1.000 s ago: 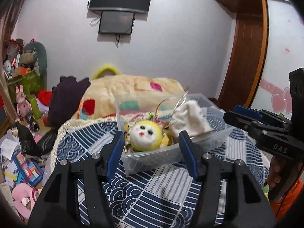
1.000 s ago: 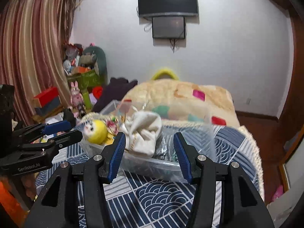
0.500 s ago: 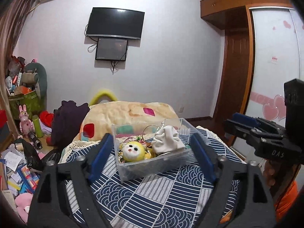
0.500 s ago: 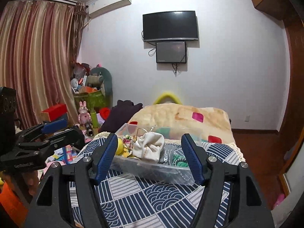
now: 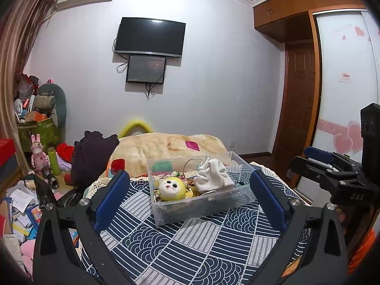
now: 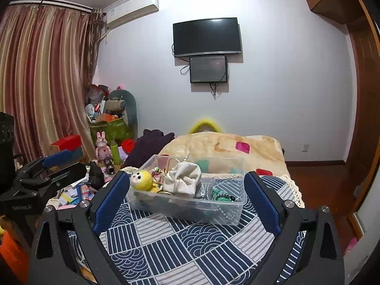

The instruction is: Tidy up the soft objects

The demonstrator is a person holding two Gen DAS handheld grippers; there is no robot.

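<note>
On the patterned bedcover [image 5: 190, 249], the clear bin [image 5: 201, 204] holds the yellow plush [image 5: 169, 188] and white cloth [image 5: 213, 174]. Left gripper [image 5: 190, 197] and right gripper [image 6: 185, 197] are spread, empty. A one-sided grasp could tip the bin.

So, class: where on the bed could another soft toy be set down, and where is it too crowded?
Free: the patterned bedspread between the clear box and both grippers' open jaws. Inside the box, only the end past the white cloth has some room. Crowded: the yellow plush end, and the floor clutter.
</note>
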